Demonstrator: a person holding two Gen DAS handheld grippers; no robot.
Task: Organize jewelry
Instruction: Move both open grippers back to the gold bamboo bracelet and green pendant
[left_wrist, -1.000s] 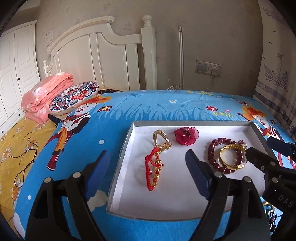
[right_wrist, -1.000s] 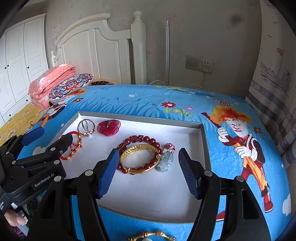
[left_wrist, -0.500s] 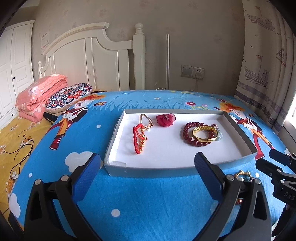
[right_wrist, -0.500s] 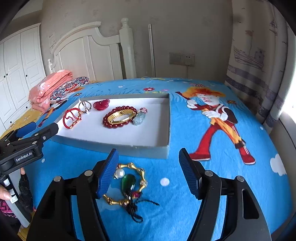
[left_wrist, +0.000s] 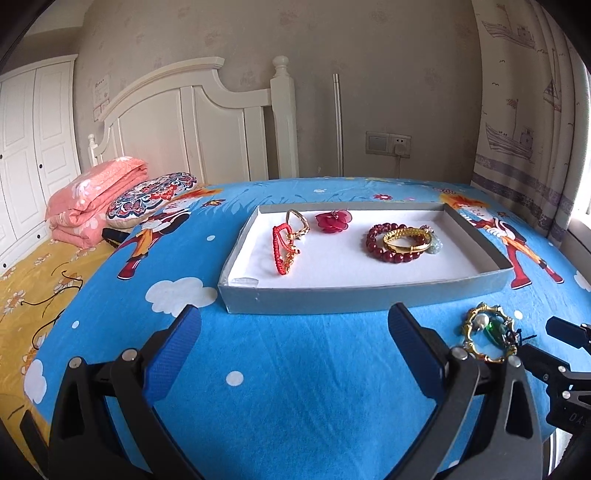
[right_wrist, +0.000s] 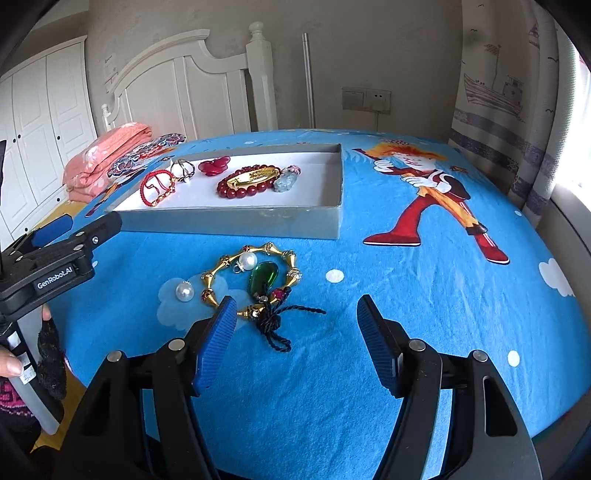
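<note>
Left gripper low over the blue cartoon-print bedspread, blue-padded jaws just widened and now spread as far as they go, nothing between them, only bare cloth. Right gripper likewise over the bedspread, jaws parted and holding nothing. Just ahead of its left finger, partly hidden behind that pad, lies a gold bamboo-link bracelet with a pearl, a green glass drop pendant inside its ring, and a dark knotted cord tassel trailing toward the gap between the fingers. A loose white pearl bead sits just left of the bracelet. From the left gripper the same bracelet lies ahead and off to the right, outside its right finger. Further ahead of both tools, a shallow grey cardboard tray with white lining rests on the spread. Inside it, left to right: a red woven cord bracelet with gold beads, a gold ring-shaped piece touching the cord's far end, a red flower-shaped ornament, then a dark red bead bracelet with a gold bangle lying on it and a pale green stone charm against their right edge. Far beyond, left: a folded pink quilt, a patterned round cushion, a white headboard.
</note>
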